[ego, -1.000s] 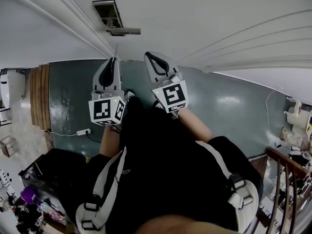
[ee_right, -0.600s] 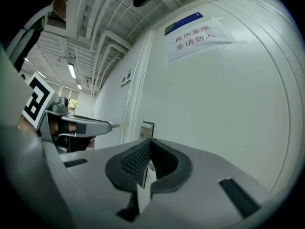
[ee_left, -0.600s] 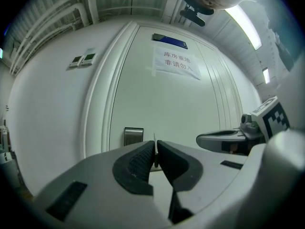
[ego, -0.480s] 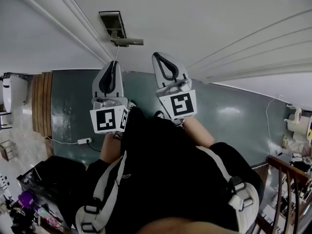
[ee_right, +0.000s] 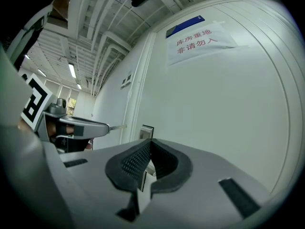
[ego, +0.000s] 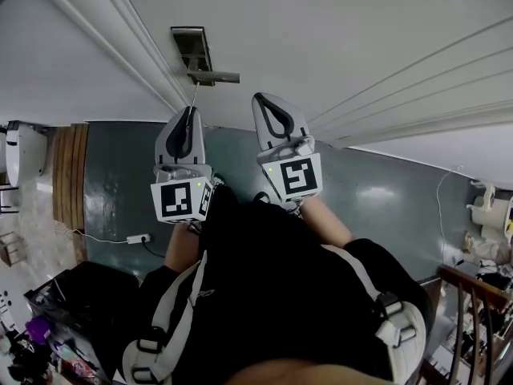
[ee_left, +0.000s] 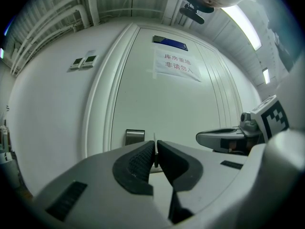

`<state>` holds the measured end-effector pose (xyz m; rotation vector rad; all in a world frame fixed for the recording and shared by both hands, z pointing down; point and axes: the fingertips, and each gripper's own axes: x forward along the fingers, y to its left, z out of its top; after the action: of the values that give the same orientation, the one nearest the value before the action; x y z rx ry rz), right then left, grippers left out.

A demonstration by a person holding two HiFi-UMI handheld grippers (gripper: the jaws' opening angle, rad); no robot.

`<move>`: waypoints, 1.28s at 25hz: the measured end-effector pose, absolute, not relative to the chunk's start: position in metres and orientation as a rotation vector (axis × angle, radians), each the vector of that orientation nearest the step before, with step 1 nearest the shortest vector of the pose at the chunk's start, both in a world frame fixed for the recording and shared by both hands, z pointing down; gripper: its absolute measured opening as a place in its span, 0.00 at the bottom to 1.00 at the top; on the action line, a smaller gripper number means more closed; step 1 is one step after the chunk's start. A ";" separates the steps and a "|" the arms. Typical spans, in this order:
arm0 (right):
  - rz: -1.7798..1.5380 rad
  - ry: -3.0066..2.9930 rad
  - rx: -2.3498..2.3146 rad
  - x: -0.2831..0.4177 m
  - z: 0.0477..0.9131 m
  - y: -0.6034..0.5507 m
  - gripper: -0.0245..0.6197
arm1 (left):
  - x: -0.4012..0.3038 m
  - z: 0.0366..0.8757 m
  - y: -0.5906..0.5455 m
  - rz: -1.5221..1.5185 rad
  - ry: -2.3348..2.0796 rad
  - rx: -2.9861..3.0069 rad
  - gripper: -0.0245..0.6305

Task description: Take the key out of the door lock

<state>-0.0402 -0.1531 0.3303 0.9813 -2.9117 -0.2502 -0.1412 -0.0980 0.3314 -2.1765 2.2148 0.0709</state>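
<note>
Two grippers sit mid-frame in the head view. The left gripper pinches the key, whose tip seems just short of the lock plate above it (so removal looks done). The right gripper is closed on nothing.

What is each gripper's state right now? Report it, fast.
Left gripper: closed on a thin metal key.
Right gripper: closed, nothing between its jaws.
</note>
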 end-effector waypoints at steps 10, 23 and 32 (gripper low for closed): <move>-0.237 -2.914 0.974 -0.044 0.334 -0.151 0.05 | -0.142 0.333 -0.097 0.078 2.211 -2.177 0.09; -0.230 -2.904 0.961 -0.038 0.338 -0.143 0.05 | -0.137 0.335 -0.095 0.081 2.203 -2.197 0.09; -0.216 -2.914 0.951 -0.041 0.341 -0.139 0.05 | -0.138 0.342 -0.090 0.082 2.217 -2.202 0.09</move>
<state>-0.0409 -0.1393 0.3414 0.9512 -2.9139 -0.2158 -0.1384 -0.0898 0.3422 -2.2024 2.2172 0.0816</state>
